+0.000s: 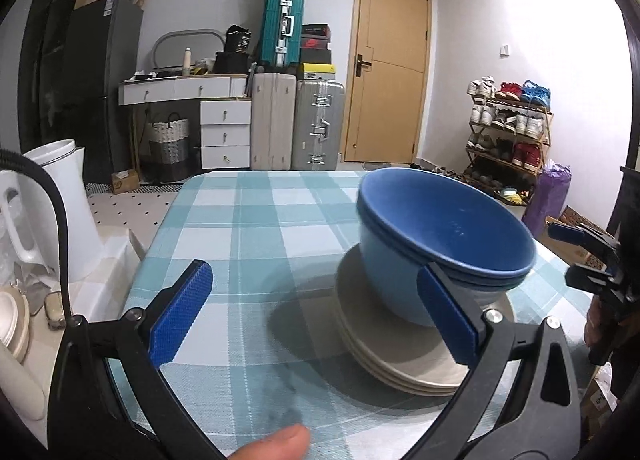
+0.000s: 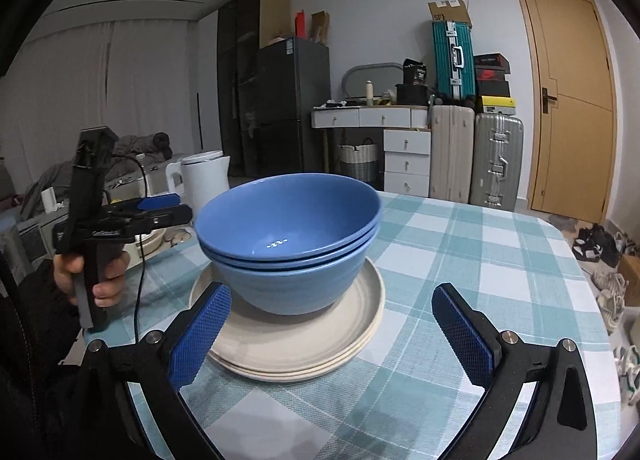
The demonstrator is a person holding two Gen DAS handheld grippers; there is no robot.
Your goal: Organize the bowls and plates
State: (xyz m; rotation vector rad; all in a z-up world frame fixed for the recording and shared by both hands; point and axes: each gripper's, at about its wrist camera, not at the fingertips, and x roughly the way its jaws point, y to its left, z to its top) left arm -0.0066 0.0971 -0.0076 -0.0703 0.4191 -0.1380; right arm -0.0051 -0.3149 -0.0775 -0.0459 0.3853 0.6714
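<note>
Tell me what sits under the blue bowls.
The nested blue bowls rest on a stack of cream plates on the checked tablecloth. The plate centres beneath the bowls are covered, so anything there can't be seen.

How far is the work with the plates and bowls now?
Mostly done, it seems: the blue bowls are nested and rest on the stacked cream plates on the checked table. Nothing is in hand; the left claw and right claw are open. Little appears left.
</note>
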